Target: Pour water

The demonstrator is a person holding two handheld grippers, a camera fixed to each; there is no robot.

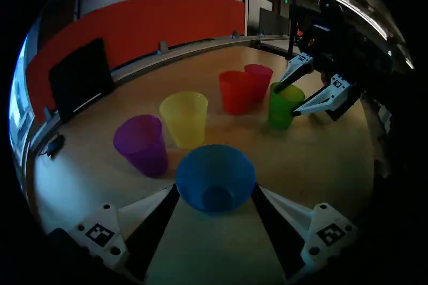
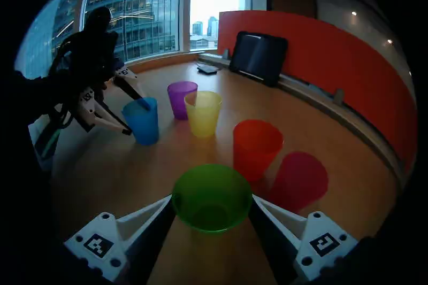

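An upright blue cup (image 1: 215, 178) is being pinched by the left tool (image 1: 214, 191) and an upright green cup (image 2: 212, 197) by the right tool (image 2: 212, 205), both being held well apart near the middle of the table (image 1: 299, 162), mouths upward.

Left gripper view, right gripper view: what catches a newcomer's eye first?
The blue cup in the left gripper and the green cup in the right gripper dominate the foreground. Between them a purple cup, a yellow cup, a red cup and a pink cup stand on the wooden table.
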